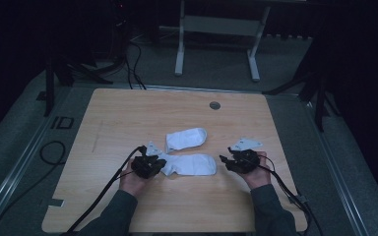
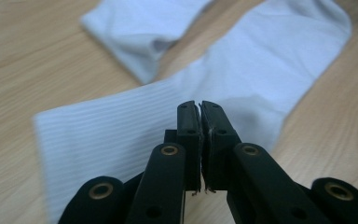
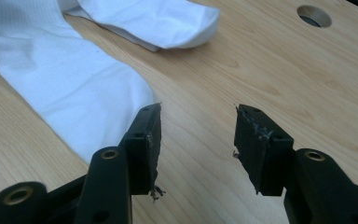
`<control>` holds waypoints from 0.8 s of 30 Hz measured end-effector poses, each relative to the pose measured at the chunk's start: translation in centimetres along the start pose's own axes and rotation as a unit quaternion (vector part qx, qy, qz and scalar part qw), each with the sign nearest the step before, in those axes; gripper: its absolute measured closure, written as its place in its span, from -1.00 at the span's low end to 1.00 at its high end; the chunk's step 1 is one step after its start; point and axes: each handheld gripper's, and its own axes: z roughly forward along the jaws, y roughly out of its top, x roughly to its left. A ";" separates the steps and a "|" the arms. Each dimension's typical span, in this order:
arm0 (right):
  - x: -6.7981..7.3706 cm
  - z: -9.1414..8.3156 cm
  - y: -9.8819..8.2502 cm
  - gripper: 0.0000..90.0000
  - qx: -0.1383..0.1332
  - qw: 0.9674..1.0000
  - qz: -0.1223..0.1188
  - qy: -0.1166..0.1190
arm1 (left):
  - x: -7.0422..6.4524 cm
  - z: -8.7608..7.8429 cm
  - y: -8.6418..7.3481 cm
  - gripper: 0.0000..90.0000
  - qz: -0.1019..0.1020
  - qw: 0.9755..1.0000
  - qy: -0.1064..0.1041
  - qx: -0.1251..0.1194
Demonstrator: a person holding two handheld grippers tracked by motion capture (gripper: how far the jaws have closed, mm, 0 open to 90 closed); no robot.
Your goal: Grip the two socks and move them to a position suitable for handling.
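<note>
Right gripper view: table's round hole (image 3: 314, 15).

Probably a dim lab: bare wooden table (image 1: 128, 113), floor cables (image 1: 133, 64), metal stand (image 1: 216, 29).

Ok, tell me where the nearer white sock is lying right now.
In the high view the nearer sock lies flat on the table between the left gripper and right gripper, just in front of the second sock.

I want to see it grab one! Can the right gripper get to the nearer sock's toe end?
Probably yes: the right gripper has its fingers open, and the nearer white sock lies flat beside them with bare table between.
</note>
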 end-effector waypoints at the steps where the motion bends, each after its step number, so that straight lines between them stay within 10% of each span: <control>1: 0.1 0.1 0.2 0.12 0.001 1.000 -0.001 0.001 | -0.2 0.2 0.1 0.94 0.003 1.000 0.000 0.000; 24: 0.1 0.9 2.3 0.04 -0.001 1.000 -0.015 0.003 | -2.6 2.2 -0.3 0.99 0.060 0.997 -0.044 0.029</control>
